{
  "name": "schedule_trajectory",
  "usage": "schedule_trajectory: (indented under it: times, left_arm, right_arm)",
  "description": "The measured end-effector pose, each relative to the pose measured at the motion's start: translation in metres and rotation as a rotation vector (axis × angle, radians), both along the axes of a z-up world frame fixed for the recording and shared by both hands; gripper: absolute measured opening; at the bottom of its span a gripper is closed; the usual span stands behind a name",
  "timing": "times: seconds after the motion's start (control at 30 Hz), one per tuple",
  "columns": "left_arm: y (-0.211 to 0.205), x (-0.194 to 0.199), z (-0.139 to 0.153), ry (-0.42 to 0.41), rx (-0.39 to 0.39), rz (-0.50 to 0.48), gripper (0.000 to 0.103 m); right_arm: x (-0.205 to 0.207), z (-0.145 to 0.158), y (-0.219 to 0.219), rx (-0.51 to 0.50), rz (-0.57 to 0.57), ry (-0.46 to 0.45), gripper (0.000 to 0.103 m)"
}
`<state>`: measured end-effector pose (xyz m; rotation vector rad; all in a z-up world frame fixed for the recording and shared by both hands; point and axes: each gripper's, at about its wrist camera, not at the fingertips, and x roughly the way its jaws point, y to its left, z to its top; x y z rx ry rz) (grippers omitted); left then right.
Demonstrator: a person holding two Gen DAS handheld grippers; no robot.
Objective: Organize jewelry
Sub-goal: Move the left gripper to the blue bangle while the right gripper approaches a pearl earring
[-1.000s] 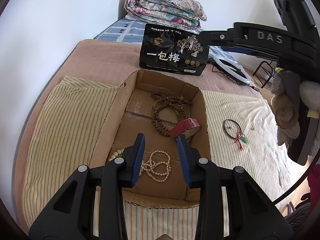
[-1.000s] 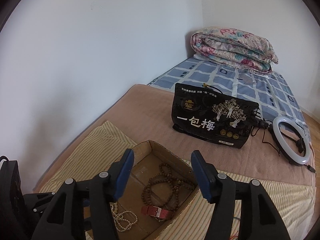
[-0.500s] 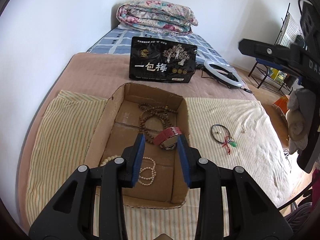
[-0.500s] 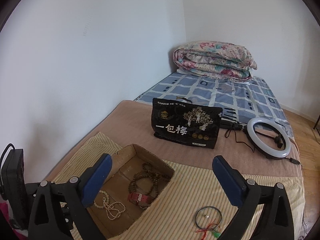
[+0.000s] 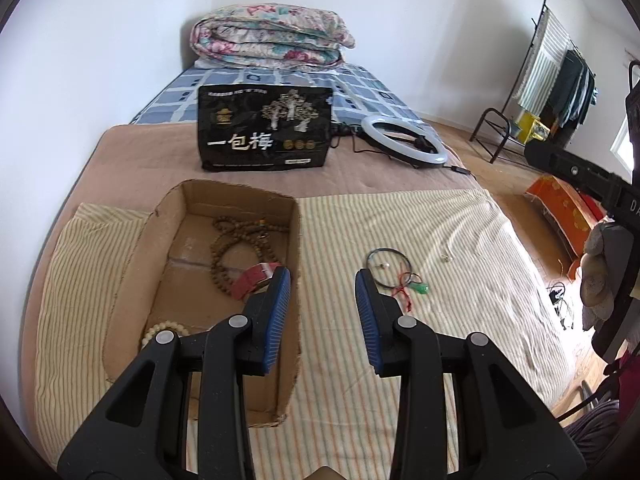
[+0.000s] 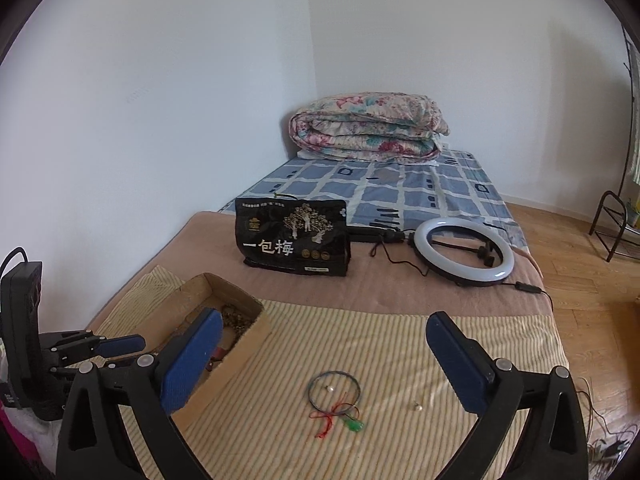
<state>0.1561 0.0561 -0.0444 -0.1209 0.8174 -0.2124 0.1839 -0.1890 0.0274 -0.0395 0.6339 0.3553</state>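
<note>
Nearest the cameras, the right gripper (image 6: 324,360) hovered over the striped cloth (image 6: 400,340) with its blue-padded jaws spread as wide as they go; they had just been opening, and nothing lay between them. That wide stance probably meant a pick-up was being prepared, since the thin dark cord necklace with red thread and a green pendant (image 6: 335,396) lay directly ahead, framed between the fingers.

The left gripper (image 5: 322,300) stood just to the right of the open brown cardboard box (image 5: 298,272), its jaws partly apart and empty. It seemed merely to be waiting beside the box that the jewelry is sorted into.

Loose on the cloth, well to the right of the box, I counted one cord necklace and two small pale beads: one (image 6: 330,389) inside the cord's loop, the other (image 6: 418,407) farther right still. These appeared to be the pieces not yet put away.

Inside the box, three pieces lay: one string of cream-white beads (image 5: 166,330) at the near end, one red strap (image 5: 256,278) in the middle, and one long string of brown wooden beads (image 5: 232,246) toward the far end.

Beyond the box stood one black printed bag (image 5: 264,128), upright, with one white ring light (image 5: 404,140) lying flat to its right. Farthest back rested one folded floral quilt (image 5: 272,38).
</note>
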Motion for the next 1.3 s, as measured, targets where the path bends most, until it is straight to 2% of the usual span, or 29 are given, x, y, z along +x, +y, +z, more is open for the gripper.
schedule_trajectory:
  times: [0.37, 0.63, 1.0, 1.03, 1.07, 1.13, 1.3]
  left_arm:
    - [-0.057, 0.012, -0.003, 0.000, -0.007, -0.062, 0.034]
    - [-0.089, 0.025, -0.022, 0.037, -0.002, -0.089, 0.034]
    - [-0.120, 0.049, -0.056, 0.108, -0.001, -0.122, 0.034]
    - [-0.122, 0.051, -0.059, 0.117, 0.003, -0.127, 0.039]
    - [-0.124, 0.053, -0.063, 0.125, 0.010, -0.132, 0.053]
    - [-0.127, 0.055, -0.068, 0.123, 0.017, -0.127, 0.064]
    - [-0.131, 0.064, -0.083, 0.147, 0.016, -0.097, 0.064]
  right_arm:
    - [-0.003, -0.035, -0.064, -0.015, -0.089, 0.039, 0.103]
    - [0.005, -0.064, -0.104, -0.012, -0.155, 0.101, 0.103]
    - [0.016, -0.096, -0.119, -0.062, -0.156, 0.148, 0.103]
    - [0.017, -0.099, -0.119, -0.068, -0.152, 0.154, 0.103]
    - [0.018, -0.101, -0.119, -0.076, -0.149, 0.157, 0.103]
    - [0.019, -0.107, -0.118, -0.093, -0.140, 0.164, 0.103]
    - [0.024, -0.121, -0.118, -0.124, -0.121, 0.183, 0.103]
